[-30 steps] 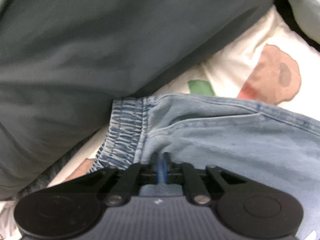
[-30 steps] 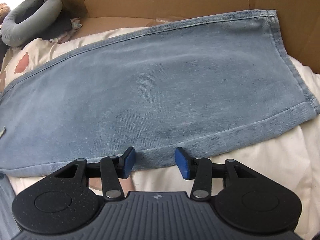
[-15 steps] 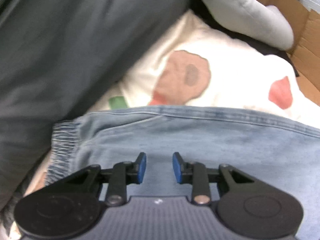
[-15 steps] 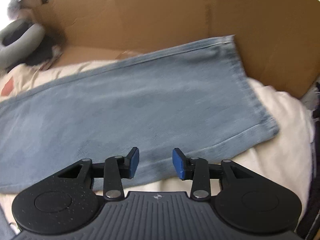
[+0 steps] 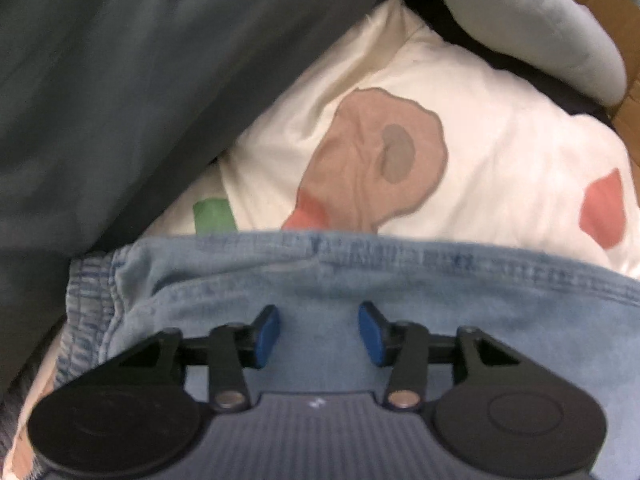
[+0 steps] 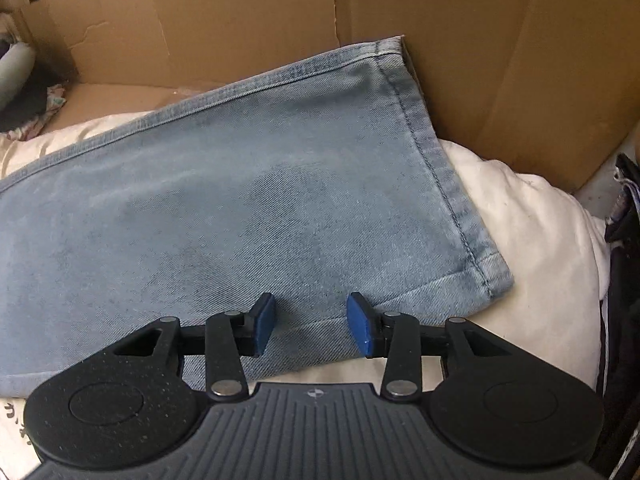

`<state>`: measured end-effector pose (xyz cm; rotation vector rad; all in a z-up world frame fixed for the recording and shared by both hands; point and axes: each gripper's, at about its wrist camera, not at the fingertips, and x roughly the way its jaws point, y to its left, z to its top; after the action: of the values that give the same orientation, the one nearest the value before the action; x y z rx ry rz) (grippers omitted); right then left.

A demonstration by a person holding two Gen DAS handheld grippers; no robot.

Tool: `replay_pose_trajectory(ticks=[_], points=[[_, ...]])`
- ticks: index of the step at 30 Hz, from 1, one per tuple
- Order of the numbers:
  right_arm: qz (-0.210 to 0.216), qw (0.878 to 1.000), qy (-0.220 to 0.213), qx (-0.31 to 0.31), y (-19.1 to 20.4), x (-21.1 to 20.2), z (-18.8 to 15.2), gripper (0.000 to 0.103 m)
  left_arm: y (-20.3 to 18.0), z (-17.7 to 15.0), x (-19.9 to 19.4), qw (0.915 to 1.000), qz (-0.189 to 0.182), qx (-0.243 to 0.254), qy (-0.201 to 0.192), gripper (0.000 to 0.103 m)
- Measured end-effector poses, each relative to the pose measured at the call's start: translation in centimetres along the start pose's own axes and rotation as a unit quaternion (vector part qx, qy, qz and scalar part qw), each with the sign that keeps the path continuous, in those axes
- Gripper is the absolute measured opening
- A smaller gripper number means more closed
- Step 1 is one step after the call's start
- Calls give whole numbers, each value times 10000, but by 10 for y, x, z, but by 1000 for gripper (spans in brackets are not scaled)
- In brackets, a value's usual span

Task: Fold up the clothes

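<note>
1. Left wrist view, nearest: the left gripper (image 5: 319,330) is seen with its blue pads (image 5: 267,334) spread apart. Its jaws have just been opening. Nothing is pinched; denim shows through the gap, and whether the pads touch it cannot be told.
2. Under and past the pads: the jeans (image 5: 420,296), light blue denim, are laid across the frame. The gathered elastic waistband (image 5: 90,312) is found at the left end.
3. Beyond the far edge of the jeans: a cream quilt (image 5: 500,128), printed with a brown patch, red patches and a green patch, is seen underneath the denim.
4. Upper left: a dark grey cloth (image 5: 140,80) is draped over the quilt's left part and abuts the waistband.
5. Farthest, upper right: a pale grey cushion (image 5: 540,20) is seen, with cardboard (image 5: 624,60) at the frame's edge behind it.
6. Right wrist view, nearest: the right gripper (image 6: 311,328) is held with its pads (image 6: 362,330) spread, nothing gripped. The near edge of the jeans lies below the gap.
7. Past the pads: the leg of the jeans (image 6: 240,200) is spread flat, running from lower left to the hem (image 6: 444,164) at the right. The hem's far corner rests against the cardboard (image 6: 500,60).
8. Right of the hem: the quilt (image 6: 540,240), plain cream here, is exposed.
9. Farthest: the cardboard wall is stood behind the jeans and the quilt; at the far left a grey cushion end (image 6: 16,72) is partly seen.
</note>
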<state>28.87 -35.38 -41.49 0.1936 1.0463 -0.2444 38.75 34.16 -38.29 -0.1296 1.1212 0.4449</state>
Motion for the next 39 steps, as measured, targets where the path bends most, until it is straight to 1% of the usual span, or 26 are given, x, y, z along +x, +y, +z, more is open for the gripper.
replay_pose_trajectory(ticks=[4,7,8,10,12,13,14,15,18,20,24,28,34,38,39], points=[[32,10000,-19,-82,0,3,0,47,-7,9,8,9999,56,91,-18,49],[59,9999,-71,-112,0,4,0,47,-8,10,8,9998,14,188,-22,48],[54,9999,-77,-124,1,3,0,47,-7,10,5,9998,-5,218,-18,44],[11,9999,-7,-153,3,1,3,47,-7,8,-13,9995,25,286,-130,40],[33,9998,143,-121,4,-3,9,47,-8,4,-34,9990,69,354,-264,45],[54,9998,204,-68,4,-8,11,47,-8,3,-45,9987,90,388,-331,51],[77,9998,208,-5,2,-15,13,47,-8,1,-56,9982,112,423,-398,54],[99,9998,163,25,1,-25,14,47,-8,-2,-67,9981,56,428,-447,55],[171,9998,17,49,-1,-55,15,48,-5,-10,-97,9971,-64,567,-512,56],[199,9998,-14,-63,-3,-72,15,48,0,-15,-118,9966,-134,573,-582,56],[212,9996,-199,-73,-12,-110,16,48,20,-28,-159,9981,-169,201,-565,59],[274,9989,-378,-110,-21,-145,23,48,35,-50,-202,9972,-283,224,-648,64],[474,9959,-765,-88,-39,-202,27,49,81,-69,-248,9965,-388,17,-739,63],[634,9931,-985,-84,-49,-242,19,49,115,-85,-265,9963,-331,-150,-784,62],[665,9924,-1025,-116,-50,-251,15,51,123,-91,-268,9962,-319,-205,-783,61]])
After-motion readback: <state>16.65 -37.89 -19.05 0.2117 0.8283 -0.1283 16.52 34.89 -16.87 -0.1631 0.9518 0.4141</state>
